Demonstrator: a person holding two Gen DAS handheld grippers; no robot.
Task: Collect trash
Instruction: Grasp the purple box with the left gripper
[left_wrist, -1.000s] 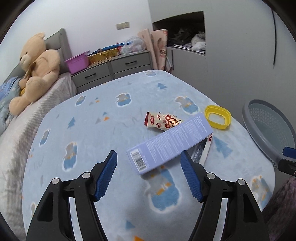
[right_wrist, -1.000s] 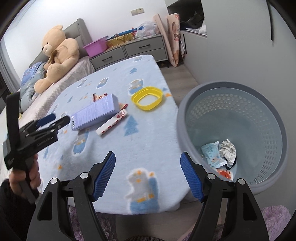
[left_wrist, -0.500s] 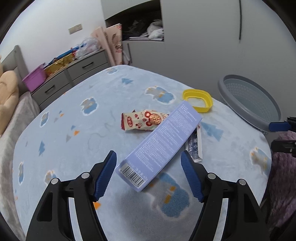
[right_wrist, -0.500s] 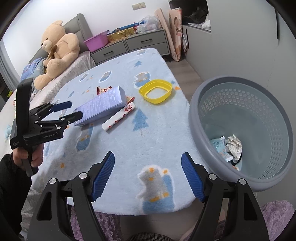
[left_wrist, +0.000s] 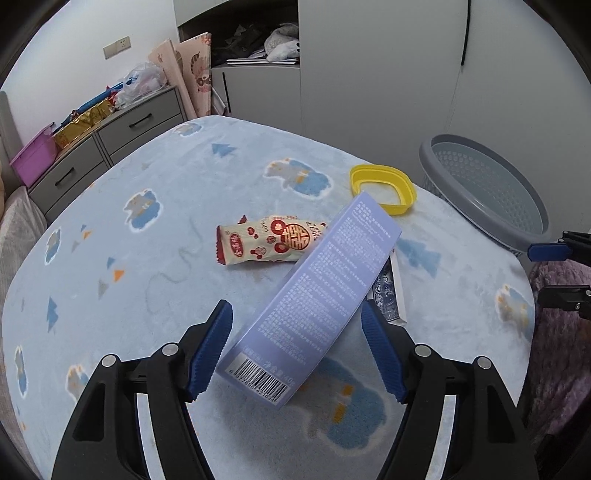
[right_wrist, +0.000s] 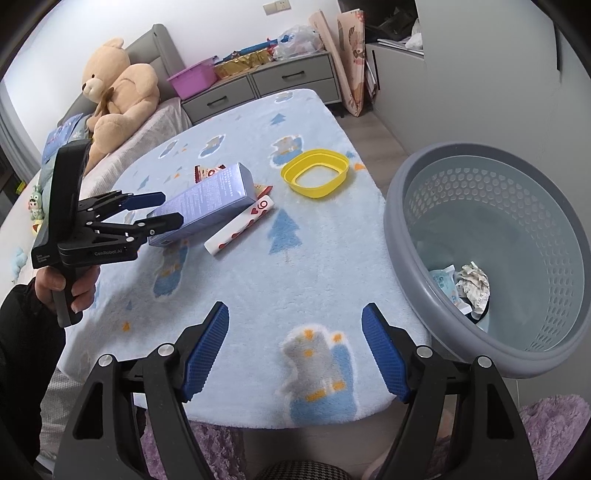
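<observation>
Left hand-held gripper (left_wrist: 295, 354): spread, straddling the barcode end of the purple box (left_wrist: 314, 306) on the bed blanket (left_wrist: 166, 206), evidently lined up to pinch. Right hand-held gripper (right_wrist: 295, 354): spread, empty; grey basket (right_wrist: 406, 236) to its right.

My left gripper (left_wrist: 295, 350) is wide open w/ the purple box (left_wrist: 314, 306) between its fingers, not clamped. Box overlaps a red-white snack wrapper (left_wrist: 266, 245); yellow ring (left_wrist: 382, 181) & grey basket (left_wrist: 484, 192) beyond.
</observation>
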